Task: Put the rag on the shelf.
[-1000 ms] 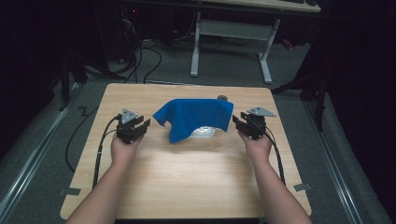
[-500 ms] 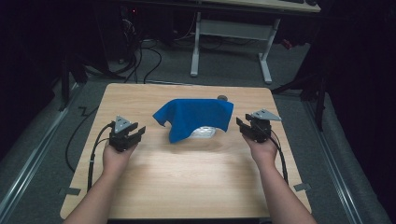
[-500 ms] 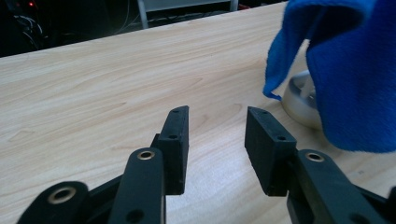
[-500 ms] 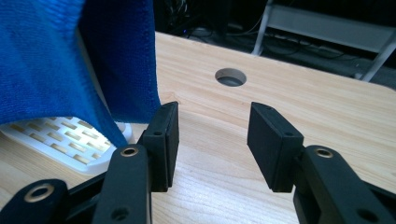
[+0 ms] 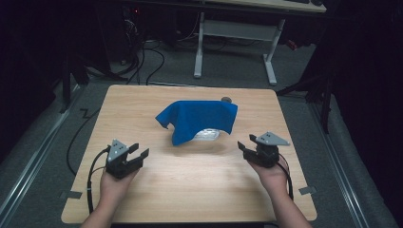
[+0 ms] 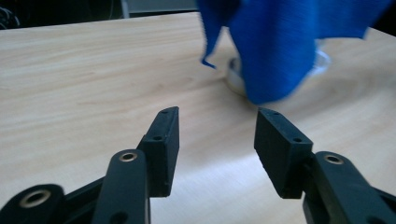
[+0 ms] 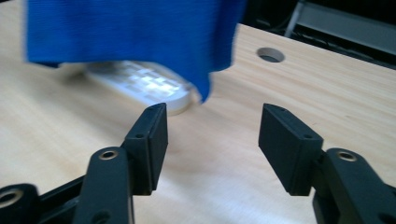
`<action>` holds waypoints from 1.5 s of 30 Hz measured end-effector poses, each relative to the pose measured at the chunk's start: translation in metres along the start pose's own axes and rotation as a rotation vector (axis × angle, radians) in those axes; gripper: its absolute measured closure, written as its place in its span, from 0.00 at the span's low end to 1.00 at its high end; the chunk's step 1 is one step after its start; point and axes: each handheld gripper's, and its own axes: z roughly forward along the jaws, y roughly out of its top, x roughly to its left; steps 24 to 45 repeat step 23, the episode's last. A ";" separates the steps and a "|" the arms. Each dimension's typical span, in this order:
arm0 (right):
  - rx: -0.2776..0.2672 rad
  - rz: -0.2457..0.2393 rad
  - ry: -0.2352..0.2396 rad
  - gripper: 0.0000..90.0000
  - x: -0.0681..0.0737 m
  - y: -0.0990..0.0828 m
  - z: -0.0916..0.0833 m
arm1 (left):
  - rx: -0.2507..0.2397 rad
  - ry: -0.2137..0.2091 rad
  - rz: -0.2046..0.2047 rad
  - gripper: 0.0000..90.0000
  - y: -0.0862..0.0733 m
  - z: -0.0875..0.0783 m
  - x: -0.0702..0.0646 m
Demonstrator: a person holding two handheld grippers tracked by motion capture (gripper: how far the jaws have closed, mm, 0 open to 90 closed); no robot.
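A blue cloth (image 5: 198, 118) is draped over a clear, ribbed plastic thing (image 5: 207, 135) near the middle of the table (image 5: 142, 99), toward the far side. The plastic thing is mostly hidden; its rim is seen under the near edge of the cloth. What it is exactly cannot be told.

The left gripper (image 5: 138, 156) is held in the left hand (image 5: 114, 185) at the near left of the table, well apart from the cloth. Its jaws are spread, nothing between them, and have just been opening. In the left gripper view the cloth (image 6: 285, 42) is seen ahead and to the right, hanging over the pale rim (image 6: 236, 79); bare wood is seen between the jaws.

The right gripper (image 5: 245, 146) is held in the right hand (image 5: 273, 176) at the near right, also well apart from the cloth. Jaws spread, nothing between them, just been opening too. In the right gripper view the cloth (image 7: 130, 32) is seen ahead and to the left, with the ribbed plastic (image 7: 144, 84) showing below its edge. A round hole (image 7: 271, 55) in the table is seen beyond, to the right.

Cables are trailed from both grippers toward the near edge.
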 end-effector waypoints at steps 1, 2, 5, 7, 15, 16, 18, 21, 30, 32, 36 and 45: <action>-0.006 -0.001 0.011 0.47 0.005 -0.004 -0.004 | -0.003 -0.007 0.008 0.55 -0.003 -0.004 -0.006; -0.006 0.001 0.026 0.46 0.011 -0.008 -0.008 | -0.009 -0.021 0.007 0.54 -0.006 -0.008 -0.014; 0.010 -0.002 0.055 0.45 0.029 -0.019 -0.015 | 0.004 -0.055 0.033 0.52 -0.015 -0.013 -0.037; 0.006 -0.003 0.065 0.44 0.041 -0.026 -0.018 | 0.018 -0.070 0.038 0.52 -0.021 -0.013 -0.049; 0.038 -0.049 0.121 0.45 0.080 -0.054 -0.019 | 0.103 -0.164 0.099 0.52 -0.042 0.008 -0.076; 0.040 -0.055 0.122 0.45 0.081 -0.056 -0.018 | 0.108 -0.164 0.084 0.52 -0.042 0.009 -0.075; 0.051 -0.031 0.138 0.44 0.079 -0.057 -0.014 | 0.117 -0.159 0.079 0.51 -0.042 0.011 -0.074; 0.045 -0.041 0.135 0.44 0.079 -0.055 -0.011 | 0.127 -0.152 0.087 0.51 -0.043 0.011 -0.072; 0.044 -0.042 0.134 0.45 0.078 -0.056 -0.010 | 0.122 -0.149 0.079 0.51 -0.043 0.011 -0.071; 0.044 -0.042 0.134 0.45 0.078 -0.056 -0.010 | 0.122 -0.149 0.079 0.51 -0.043 0.011 -0.071; 0.044 -0.042 0.134 0.45 0.078 -0.056 -0.010 | 0.122 -0.149 0.079 0.51 -0.043 0.011 -0.071; 0.044 -0.042 0.134 0.45 0.078 -0.056 -0.010 | 0.122 -0.149 0.079 0.51 -0.043 0.011 -0.071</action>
